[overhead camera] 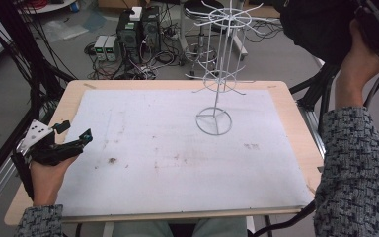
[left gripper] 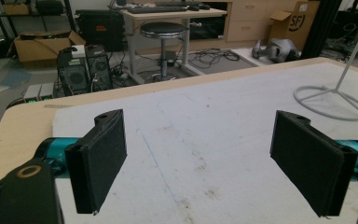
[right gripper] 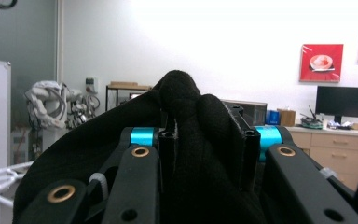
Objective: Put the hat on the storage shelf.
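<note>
Left tool (overhead camera: 74,134) rests at the desk's (overhead camera: 177,148) near left, jaws spread and empty. Right tool (right gripper: 205,140), raised at far right, pinches black cloth (right gripper: 186,112). Likely bound for the wire rack (overhead camera: 220,74); approach its hooks slowly, cloth taut.

A wire rack (overhead camera: 216,74) stands on the table (overhead camera: 286,98), right of centre toward the top of the high view. The left gripper (overhead camera: 74,133) sits at the left edge, the right gripper (overhead camera: 375,19) in the upper right corner.
</note>
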The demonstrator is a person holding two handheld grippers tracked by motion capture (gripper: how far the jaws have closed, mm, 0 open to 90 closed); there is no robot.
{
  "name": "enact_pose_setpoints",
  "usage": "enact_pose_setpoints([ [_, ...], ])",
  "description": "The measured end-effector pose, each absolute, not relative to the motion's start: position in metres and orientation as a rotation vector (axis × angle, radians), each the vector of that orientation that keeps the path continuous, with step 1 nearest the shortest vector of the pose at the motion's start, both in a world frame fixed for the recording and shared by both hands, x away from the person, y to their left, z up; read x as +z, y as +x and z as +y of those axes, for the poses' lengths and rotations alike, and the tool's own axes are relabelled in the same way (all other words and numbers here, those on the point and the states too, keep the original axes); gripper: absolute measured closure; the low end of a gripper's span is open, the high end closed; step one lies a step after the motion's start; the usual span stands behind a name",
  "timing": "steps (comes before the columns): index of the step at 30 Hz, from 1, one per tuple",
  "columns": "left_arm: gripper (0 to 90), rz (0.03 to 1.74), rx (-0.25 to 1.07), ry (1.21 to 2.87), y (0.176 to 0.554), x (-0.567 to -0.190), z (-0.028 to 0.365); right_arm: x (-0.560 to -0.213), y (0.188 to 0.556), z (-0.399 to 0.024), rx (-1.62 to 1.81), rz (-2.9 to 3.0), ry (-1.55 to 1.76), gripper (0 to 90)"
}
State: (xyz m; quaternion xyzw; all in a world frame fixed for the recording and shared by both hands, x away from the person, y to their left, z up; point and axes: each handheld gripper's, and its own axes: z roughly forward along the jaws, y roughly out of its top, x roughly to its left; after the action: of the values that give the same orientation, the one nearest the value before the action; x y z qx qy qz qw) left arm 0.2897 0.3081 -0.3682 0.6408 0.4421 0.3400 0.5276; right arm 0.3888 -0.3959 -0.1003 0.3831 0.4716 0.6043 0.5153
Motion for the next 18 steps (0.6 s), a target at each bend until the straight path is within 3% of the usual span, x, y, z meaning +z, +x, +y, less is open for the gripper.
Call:
enact_pose_setpoints([
  [18, 18.6, 1.050, 0.808, 1.538, 0.290, -0.368, 0.306, -0.073, 0.383, -0.375, 1.544, 1.089, 0.874, 68.9],
])
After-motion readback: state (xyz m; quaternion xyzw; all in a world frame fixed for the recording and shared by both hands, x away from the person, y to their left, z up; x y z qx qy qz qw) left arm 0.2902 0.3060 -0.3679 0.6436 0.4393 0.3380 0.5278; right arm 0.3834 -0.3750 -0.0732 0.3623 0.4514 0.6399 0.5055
